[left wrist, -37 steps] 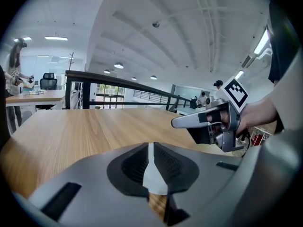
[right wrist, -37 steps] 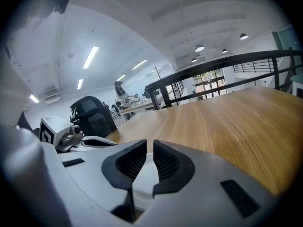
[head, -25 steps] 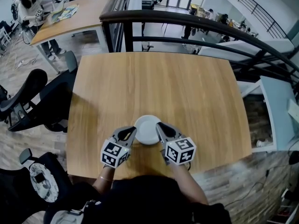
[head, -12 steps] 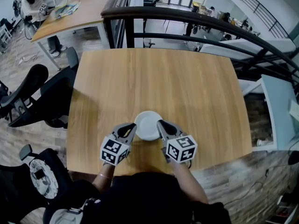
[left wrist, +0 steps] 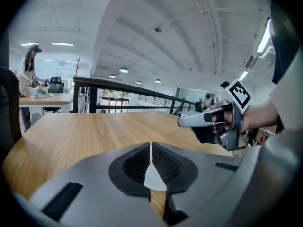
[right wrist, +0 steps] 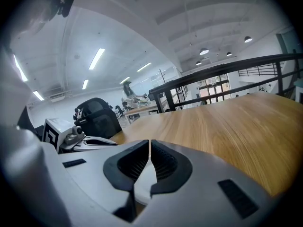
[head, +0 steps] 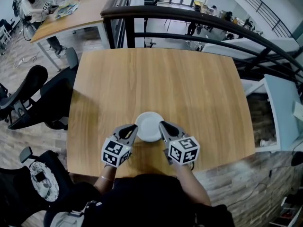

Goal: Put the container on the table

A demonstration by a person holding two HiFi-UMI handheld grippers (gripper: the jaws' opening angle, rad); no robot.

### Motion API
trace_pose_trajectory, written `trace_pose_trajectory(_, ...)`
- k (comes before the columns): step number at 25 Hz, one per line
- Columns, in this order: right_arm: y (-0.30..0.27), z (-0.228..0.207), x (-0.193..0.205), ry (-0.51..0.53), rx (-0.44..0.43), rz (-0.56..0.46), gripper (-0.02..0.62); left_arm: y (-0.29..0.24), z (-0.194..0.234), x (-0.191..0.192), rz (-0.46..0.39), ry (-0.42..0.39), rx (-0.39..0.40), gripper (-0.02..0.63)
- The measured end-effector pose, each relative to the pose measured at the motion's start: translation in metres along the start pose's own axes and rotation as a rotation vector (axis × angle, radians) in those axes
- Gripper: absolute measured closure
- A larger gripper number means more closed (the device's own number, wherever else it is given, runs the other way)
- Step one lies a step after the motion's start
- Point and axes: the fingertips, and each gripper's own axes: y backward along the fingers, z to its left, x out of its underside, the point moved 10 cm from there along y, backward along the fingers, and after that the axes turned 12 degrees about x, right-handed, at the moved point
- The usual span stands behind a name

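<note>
A round white container (head: 148, 126) sits low over the near middle of the wooden table (head: 156, 84); I cannot tell whether it rests on the wood or hangs just above it. My left gripper (head: 135, 128) is shut on its left rim, and my right gripper (head: 162, 125) is shut on its right rim. In the left gripper view the jaws (left wrist: 151, 148) pinch a white sliver of the container (left wrist: 154, 179), with the right gripper (left wrist: 182, 122) pointing in from the right. In the right gripper view the jaws (right wrist: 149, 148) clamp the white rim (right wrist: 143, 187), and the left gripper (right wrist: 110, 142) lies to the left.
A black railing (head: 189, 20) runs beyond the table's far edge. Black office chairs (head: 28, 91) stand to the left of the table. Another desk (head: 71, 13) with a seated person is at the far upper left. The table's near edge is close below the grippers.
</note>
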Motion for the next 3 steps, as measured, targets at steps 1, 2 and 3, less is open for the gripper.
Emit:
trace_pose_trajectory(1,0.0002,-0.0001,-0.0004,0.002,0.0,0.0,0.566,-0.0002,-0.0005,0.0002,0.001,0.001,0.0,0.578)
trace_pose_trajectory(2,0.0004,-0.0002,-0.0006,0.004,0.001,0.001,0.566,-0.0003,-0.0011,0.0004,0.002,0.001,0.001,0.578)
trace_pose_trajectory(3,0.0006,-0.0002,-0.0009,0.006,0.002,0.002,0.566,-0.0004,-0.0016,0.0006,0.004,0.002,0.001,0.578)
